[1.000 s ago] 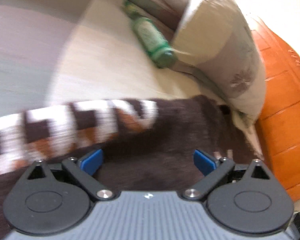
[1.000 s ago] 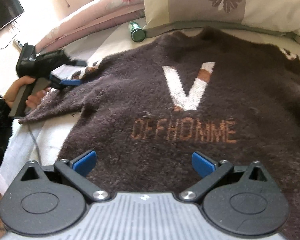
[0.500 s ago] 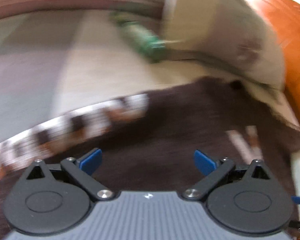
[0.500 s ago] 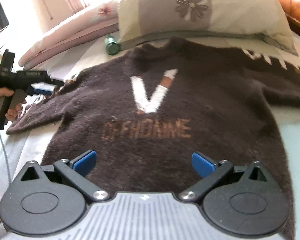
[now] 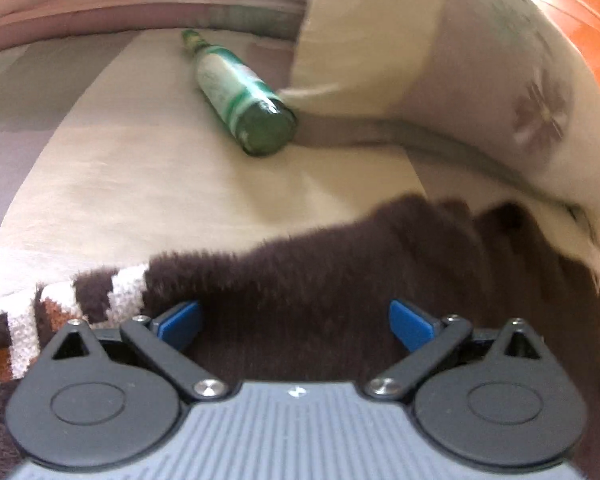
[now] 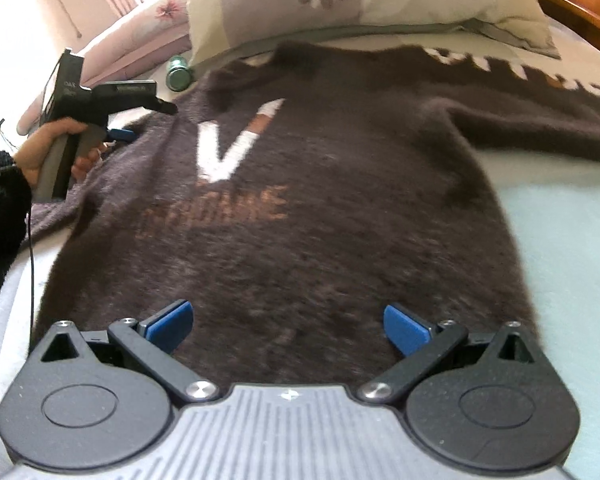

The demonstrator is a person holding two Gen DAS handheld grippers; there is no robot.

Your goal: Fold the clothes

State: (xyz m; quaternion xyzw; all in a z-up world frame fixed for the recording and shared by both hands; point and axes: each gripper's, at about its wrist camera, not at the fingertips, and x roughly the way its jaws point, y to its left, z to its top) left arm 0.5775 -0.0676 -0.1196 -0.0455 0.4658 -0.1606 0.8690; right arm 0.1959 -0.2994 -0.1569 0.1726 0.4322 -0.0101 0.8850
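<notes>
A dark brown fuzzy sweater [image 6: 320,184] with a white V and orange lettering lies spread flat on the bed, collar toward the pillow. My right gripper [image 6: 288,326] is open and empty just above its lower hem. My left gripper [image 5: 296,320] is open and empty over the sweater's left shoulder [image 5: 340,272], beside the white and orange patterned sleeve [image 5: 60,312]. In the right wrist view the left gripper [image 6: 148,120] shows at the sweater's left shoulder, held in a hand.
A green glass bottle [image 5: 240,96] lies on the sheet beside a flowered pillow [image 5: 500,92]; it also shows in the right wrist view [image 6: 179,72]. A pink quilt [image 6: 140,32] lies behind. An orange wooden headboard [image 5: 596,40] is at the right.
My left gripper has moved from the sleeve toward the sweater's shoulder and collar. My right gripper has pulled back toward the hem, so more of the sweater shows. Both stayed open.
</notes>
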